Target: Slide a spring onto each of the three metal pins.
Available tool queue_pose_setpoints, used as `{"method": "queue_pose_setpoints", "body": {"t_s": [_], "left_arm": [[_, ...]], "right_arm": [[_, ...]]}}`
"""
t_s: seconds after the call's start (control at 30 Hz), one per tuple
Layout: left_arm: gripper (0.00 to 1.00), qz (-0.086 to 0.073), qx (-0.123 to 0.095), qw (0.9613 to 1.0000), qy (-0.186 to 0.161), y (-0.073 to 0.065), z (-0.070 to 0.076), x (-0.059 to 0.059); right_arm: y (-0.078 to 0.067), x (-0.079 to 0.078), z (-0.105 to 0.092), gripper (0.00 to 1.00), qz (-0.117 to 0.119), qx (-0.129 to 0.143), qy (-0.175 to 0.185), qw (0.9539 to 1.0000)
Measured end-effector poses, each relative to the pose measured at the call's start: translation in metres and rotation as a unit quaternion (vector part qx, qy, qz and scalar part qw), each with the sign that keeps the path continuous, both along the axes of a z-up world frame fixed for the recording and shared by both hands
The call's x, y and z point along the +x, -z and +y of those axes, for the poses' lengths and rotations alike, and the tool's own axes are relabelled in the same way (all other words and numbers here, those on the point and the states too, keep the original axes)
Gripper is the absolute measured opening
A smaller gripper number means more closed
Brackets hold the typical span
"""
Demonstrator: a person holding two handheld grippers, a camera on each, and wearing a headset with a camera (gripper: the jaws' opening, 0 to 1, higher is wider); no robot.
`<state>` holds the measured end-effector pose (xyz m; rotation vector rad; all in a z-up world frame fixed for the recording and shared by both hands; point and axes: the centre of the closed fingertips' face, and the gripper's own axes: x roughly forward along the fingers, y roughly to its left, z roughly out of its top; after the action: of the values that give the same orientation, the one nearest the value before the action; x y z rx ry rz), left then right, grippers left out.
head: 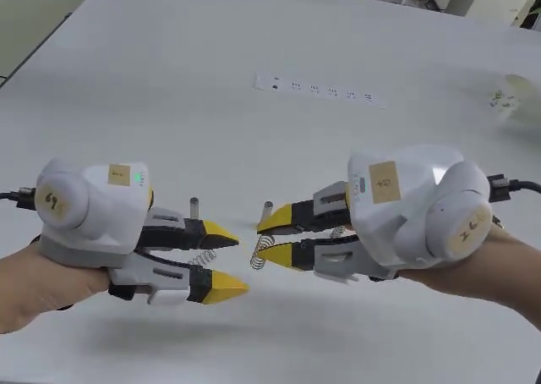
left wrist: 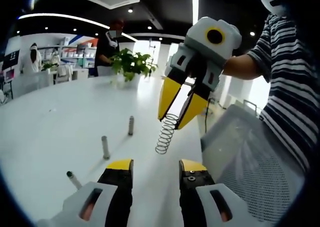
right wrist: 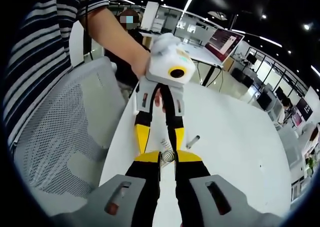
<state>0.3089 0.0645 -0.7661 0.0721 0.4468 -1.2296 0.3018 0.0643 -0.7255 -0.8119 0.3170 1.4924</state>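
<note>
Head view overhead, facing down at spring (head: 264, 253); 2 gripper views close, sharing it from opposite sides.

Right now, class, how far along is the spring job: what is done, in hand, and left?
Done: nothing yet; the three pins stand bare on the table. In hand: the right gripper is shut on one spring, and the left gripper is open. Left: all three pins need springs.
</note>
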Motion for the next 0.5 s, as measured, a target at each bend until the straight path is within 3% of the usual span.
{"method": "queue_pose_setpoints", "body": {"t_s": [0.27,0.5], "left_arm": [[0.36,0.002,0.002,0.9998,-0.017,0.003,0.012,0.001],[0.47,0.001,-0.001,0.9994,-0.035,0.002,0.02,0.003]], "right_arm": [[0.002,0.006,-0.003,0.07,-0.006,0.001,0.011,0.9999],[0.005,0.012,-0.006,0.07,-0.009,0.0,0.022,0.9997]]}}
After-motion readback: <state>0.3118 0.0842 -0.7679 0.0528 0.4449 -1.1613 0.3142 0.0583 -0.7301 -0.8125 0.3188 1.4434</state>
